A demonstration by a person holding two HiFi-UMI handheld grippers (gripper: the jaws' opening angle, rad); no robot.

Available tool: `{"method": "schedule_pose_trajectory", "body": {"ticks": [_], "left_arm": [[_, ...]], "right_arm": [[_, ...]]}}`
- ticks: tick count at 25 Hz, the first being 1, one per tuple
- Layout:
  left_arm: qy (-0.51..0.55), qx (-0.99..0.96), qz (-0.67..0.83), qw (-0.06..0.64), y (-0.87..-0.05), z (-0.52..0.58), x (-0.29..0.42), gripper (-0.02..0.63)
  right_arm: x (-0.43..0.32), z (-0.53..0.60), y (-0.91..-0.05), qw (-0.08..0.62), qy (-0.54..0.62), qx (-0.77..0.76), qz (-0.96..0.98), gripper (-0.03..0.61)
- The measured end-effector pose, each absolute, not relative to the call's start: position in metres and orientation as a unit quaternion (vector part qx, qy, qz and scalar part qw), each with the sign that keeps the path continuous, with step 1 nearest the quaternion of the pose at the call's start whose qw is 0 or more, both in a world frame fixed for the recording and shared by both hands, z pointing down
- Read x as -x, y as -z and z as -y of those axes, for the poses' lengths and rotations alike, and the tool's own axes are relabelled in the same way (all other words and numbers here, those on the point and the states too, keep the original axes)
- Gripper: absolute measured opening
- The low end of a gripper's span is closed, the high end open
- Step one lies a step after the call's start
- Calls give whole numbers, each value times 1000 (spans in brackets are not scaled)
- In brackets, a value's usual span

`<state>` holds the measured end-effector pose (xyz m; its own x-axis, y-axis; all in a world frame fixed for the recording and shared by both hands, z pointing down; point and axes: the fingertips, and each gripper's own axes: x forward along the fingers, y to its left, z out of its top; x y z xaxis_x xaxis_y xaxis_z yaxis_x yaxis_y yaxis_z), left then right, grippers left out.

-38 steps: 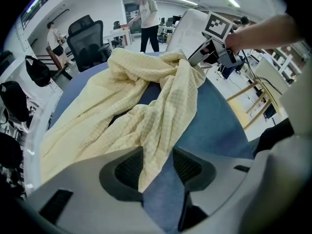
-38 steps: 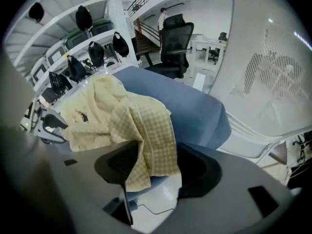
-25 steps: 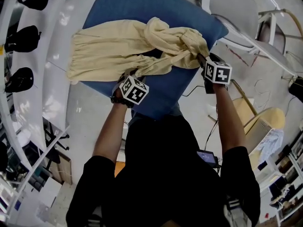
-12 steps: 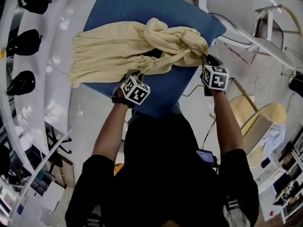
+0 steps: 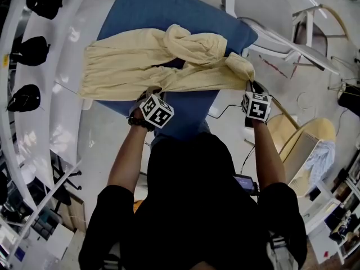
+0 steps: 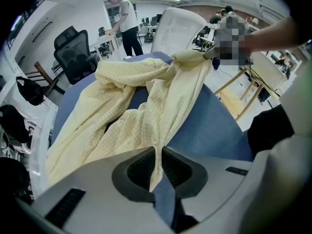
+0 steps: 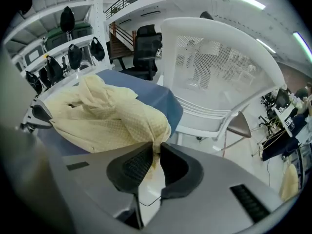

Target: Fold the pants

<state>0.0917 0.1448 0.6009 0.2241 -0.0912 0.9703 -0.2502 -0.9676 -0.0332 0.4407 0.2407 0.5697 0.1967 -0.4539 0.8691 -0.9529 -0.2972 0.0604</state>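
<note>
Head view, far left: black bags (image 5: 25, 97) hung along a white rack (image 5: 67, 94). Right of them, pale yellow pants (image 5: 121, 66) spread across a blue tabletop (image 5: 140, 7), left end flat and reaching over the tabletop's left edge, middle twisted into a bunch toward the far side, near edge drawn out as a band toward the right. At the near edge of the tabletop, left gripper (image 5: 152, 93), pointing steeply down, jaws only just done closing and pinching the near hem of the pants. In the left gripper view, cloth running down between the dark pads (image 6: 141, 167), both pressed on it. Further right, just past the tabletop's right corner, right gripper (image 5: 251, 86), jaws likewise just done closing, clamped on the right end of the pants. In the right gripper view, a fold of yellow cloth nipped between the pads (image 7: 136, 165), that end held clear of the tabletop. Far right, a white chair (image 5: 270, 38) beside the tabletop.
</note>
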Motion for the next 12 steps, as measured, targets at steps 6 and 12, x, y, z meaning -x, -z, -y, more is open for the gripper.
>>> {"method": "schedule_pose_trajectory", "body": {"ticks": [6, 12], "left_arm": [[-610, -788, 75, 47, -592, -169, -91, 58], [-606, -794, 38, 24, -588, -191, -92, 77]], "right_arm": [[-430, -285, -557, 342, -389, -723, 457, 49], [-424, -341, -551, 320, -417, -750, 401, 51]]}}
